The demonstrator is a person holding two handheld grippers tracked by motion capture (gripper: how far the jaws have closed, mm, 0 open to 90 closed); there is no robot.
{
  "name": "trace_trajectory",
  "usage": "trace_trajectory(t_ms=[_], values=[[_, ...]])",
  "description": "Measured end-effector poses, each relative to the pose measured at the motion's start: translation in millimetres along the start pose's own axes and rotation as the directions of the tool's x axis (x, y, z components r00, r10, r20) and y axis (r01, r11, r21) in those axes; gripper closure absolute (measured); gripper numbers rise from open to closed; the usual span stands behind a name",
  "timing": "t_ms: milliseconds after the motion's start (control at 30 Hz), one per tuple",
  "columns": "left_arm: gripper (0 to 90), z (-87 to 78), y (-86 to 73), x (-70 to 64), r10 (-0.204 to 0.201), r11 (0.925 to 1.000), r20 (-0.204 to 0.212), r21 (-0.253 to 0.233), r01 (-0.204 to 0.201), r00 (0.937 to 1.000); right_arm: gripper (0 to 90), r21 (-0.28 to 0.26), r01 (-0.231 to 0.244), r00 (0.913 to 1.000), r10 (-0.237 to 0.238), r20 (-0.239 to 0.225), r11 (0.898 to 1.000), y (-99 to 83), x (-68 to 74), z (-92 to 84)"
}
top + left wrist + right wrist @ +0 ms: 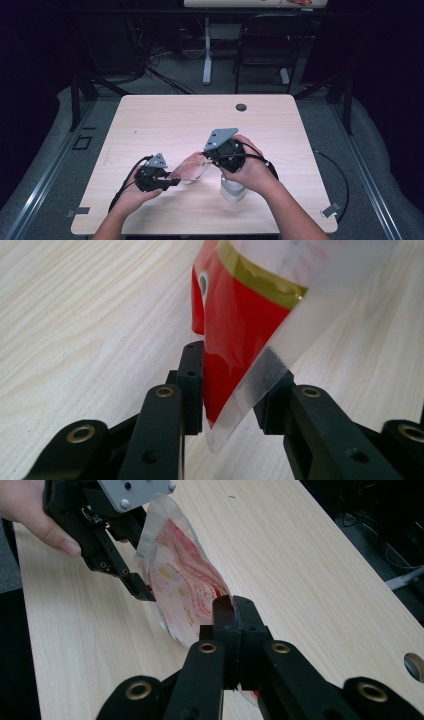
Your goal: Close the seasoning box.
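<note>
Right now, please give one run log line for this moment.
left tongs: open around pouch corner | right tongs: shut on pouch | pouch: held above table

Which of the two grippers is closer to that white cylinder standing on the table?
Right. The right gripper hangs just above the white plastic cylinder; the left gripper sits farther off, across the clear red-printed plastic bag.

Bag (pixel 189 168) above table (pixel 165 117), between left (pixel 170 182) and right hand-held gripper (pixel 209 156).

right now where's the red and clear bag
In the high view the bag hangs above the table's near middle, between the left gripper and right gripper.
</note>
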State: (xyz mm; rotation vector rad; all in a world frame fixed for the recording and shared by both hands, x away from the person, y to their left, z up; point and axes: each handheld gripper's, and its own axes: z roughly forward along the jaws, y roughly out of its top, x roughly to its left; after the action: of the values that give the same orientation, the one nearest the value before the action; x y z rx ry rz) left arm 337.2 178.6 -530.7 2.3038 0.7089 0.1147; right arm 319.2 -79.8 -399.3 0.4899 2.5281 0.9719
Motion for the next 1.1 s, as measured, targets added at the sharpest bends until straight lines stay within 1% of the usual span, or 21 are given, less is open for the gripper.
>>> trace_trajectory(t_ms=[67,200,300,400,500,567,633,733,800,833,867,933,967,1100], values=[[69.8,2.2,-1.4,1.2,-0.006,1.0000,0.000,0.006,0.006,1.0000,89.8,0.009,0.004,1.0000,-0.004,-0.001,1.000,0.6,0.7,2.1],[69.6,6.6,-3.2,1.9,-0.010,0.9998,-0.002,0.017,0.010,0.9999,89.2,0.026,-0.003,1.0000,0.003,-0.009,1.000,0.8,-0.4,7.0],[69.5,8.8,-4.0,2.6,-0.006,0.9997,-0.007,0.023,0.006,1.0000,87.8,0.016,-0.015,0.9998,0.016,-0.015,1.000,0.0,-1.1,9.5],[69.3,11.9,-4.7,2.2,-0.009,0.9994,-0.014,0.034,0.010,0.9999,86.2,0.008,-0.023,0.9994,0.023,-0.025,1.000,-0.8,-0.3,11.6],[68.5,14.7,-6.8,2.4,-0.011,0.9992,-0.011,0.038,0.011,0.9999,84.0,0.003,-0.028,0.9991,0.028,-0.032,1.000,-1.4,1.2,12.6],[66.7,14.7,-7.7,2.9,-0.020,0.9994,-0.014,0.029,0.020,0.9997,83.7,-0.013,-0.039,0.9982,0.038,-0.046,0.999,-1.8,1.9,13.2],[65.5,14.1,-7.8,2.9,-0.024,0.9993,-0.017,0.028,0.024,0.9996,83.7,-0.016,-0.038,0.9982,0.037,-0.046,0.999,-1.5,2.5,13.6],[61.5,12.1,-8.2,2.2,-0.016,0.9995,-0.028,0.026,0.016,0.9995,82.9,-0.020,-0.034,0.9983,0.033,-0.049,0.999,-0.6,3.2,14.0],[59.2,8.9,-9.2,2.5,-0.020,0.9996,-0.033,0.018,0.021,0.9992,82.6,-0.025,-0.035,0.9981,0.034,-0.051,0.999,-0.4,3.4,14.4],[59.0,6.7,-10.0,3.6,-0.023,0.9996,-0.026,0.014,0.023,0.9994,82.4,-0.026,-0.036,0.9981,0.034,-0.052,0.999,-0.2,3.3,14.6],[58.7,4.4,-11.1,4.2,-0.033,0.9994,-0.030,0.004,0.033,0.9990,81.9,-0.026,-0.038,0.9979,0.036,-0.053,0.999,0.0,3.4,14.7],[58.6,2.7,-12.0,5.4,-0.037,0.9993,-0.027,0.003,0.037,0.9990,82.0,-0.027,-0.038,0.9980,0.037,-0.052,0.999,0.4,3.6,15.0],[59.1,2.5,-12.6,6.0,-0.040,0.9992,-0.023,0.002,0.040,0.9989,82.8,-0.036,-0.041,0.9972,0.038,-0.065,0.999,1.9,4.9,16.7],[58.9,3.2,-13.6,5.9,-0.030,0.9994,-0.037,0.016,0.031,0.9988,84.8,-0.043,-0.023,0.9976,0.020,-0.066,0.999,5.6,8.9,18.9]])
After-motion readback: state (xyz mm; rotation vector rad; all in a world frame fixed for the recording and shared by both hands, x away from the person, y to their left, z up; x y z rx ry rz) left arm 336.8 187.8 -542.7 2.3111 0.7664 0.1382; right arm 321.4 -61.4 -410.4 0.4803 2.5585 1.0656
